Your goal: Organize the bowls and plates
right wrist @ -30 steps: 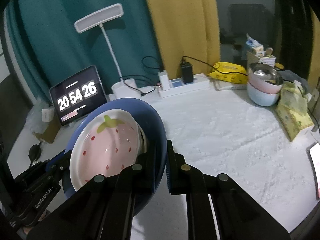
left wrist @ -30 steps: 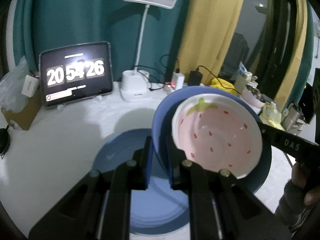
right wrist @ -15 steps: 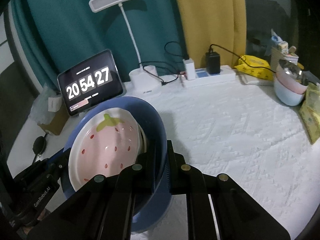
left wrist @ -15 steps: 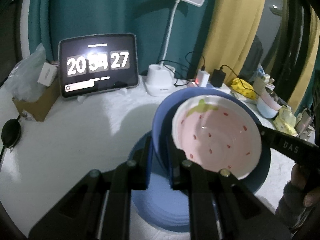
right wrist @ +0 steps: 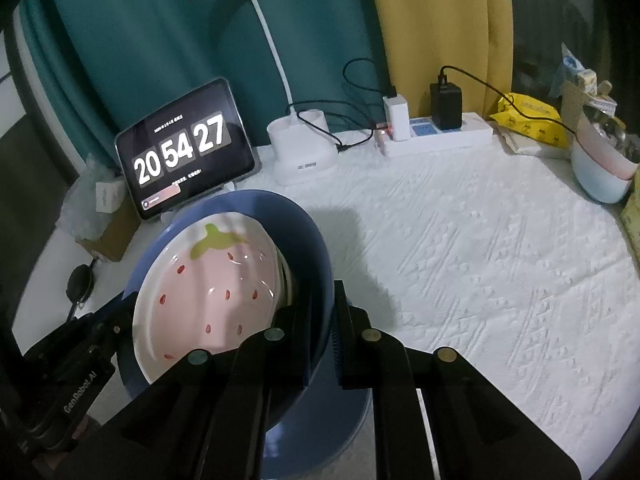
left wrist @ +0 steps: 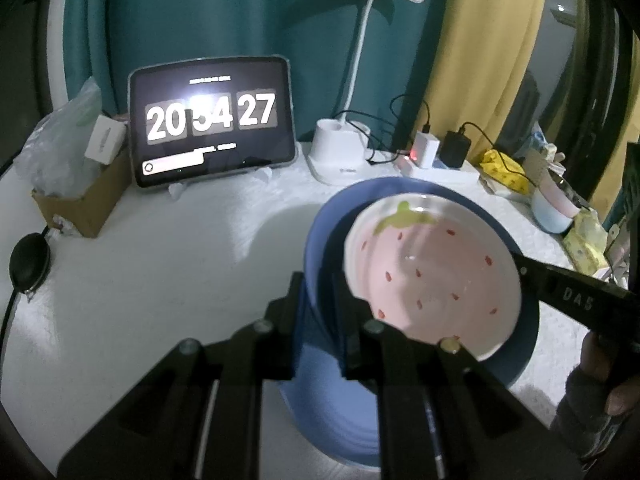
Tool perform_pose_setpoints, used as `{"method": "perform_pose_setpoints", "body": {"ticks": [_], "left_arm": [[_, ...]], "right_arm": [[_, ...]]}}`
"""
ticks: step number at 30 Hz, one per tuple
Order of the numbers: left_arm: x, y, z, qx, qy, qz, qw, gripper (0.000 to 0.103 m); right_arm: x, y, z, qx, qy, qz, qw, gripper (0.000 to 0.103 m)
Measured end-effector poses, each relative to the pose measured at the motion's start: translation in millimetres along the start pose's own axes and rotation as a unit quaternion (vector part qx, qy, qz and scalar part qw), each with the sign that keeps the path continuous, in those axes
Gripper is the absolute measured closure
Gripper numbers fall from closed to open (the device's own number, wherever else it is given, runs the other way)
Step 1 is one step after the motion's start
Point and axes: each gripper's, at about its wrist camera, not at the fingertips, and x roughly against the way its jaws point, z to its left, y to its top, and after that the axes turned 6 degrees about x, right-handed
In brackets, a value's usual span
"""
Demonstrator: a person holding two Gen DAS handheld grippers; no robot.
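- White textured cloth covers the tabletop (right wrist: 480, 264); teal and yellow curtains hang behind it.
- We note the back edge is crowded: a tablet clock (right wrist: 184, 148), a white desk lamp (right wrist: 300, 152), a power strip (right wrist: 436, 136) with chargers and a yellow packet (right wrist: 528, 118).
- At the left edge we see a cardboard box (left wrist: 84, 204) with a plastic bag, and a dark round object on a cord near the rim.
- At the far right edge stands a stack of bowls (right wrist: 600, 176), pink over pale blue.
- We find the right half of the cloth bare and open between the back row and the near edge.
- Left tool (left wrist: 318, 316): its fingers are pressed together on the left rim of the blue bowl (left wrist: 320, 240).
- Right tool (right wrist: 322, 328): its fingers are pinched on the same bowl's right rim.
- The blue bowl is held tilted between the two tools, above a blue plate (left wrist: 340, 420) lying on the cloth at the left-centre; we cannot tell whether they touch.
- Inside the blue bowl lies a pink strawberry bowl (left wrist: 432, 280), white-rimmed, leaning with it.
- A gloved hand (left wrist: 596, 396) shows at the lower right of the left view, gripping the right tool.
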Motion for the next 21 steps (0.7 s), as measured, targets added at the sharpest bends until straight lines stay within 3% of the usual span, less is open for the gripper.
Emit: {"method": "perform_pose_setpoints", "body": {"ticks": [21], "left_arm": [[-4, 3, -10, -0.025, 0.022, -0.003, 0.9994, 0.086]], "right_arm": [[-12, -2, -10, -0.004, -0.001, 0.01, 1.0, 0.091]]}}
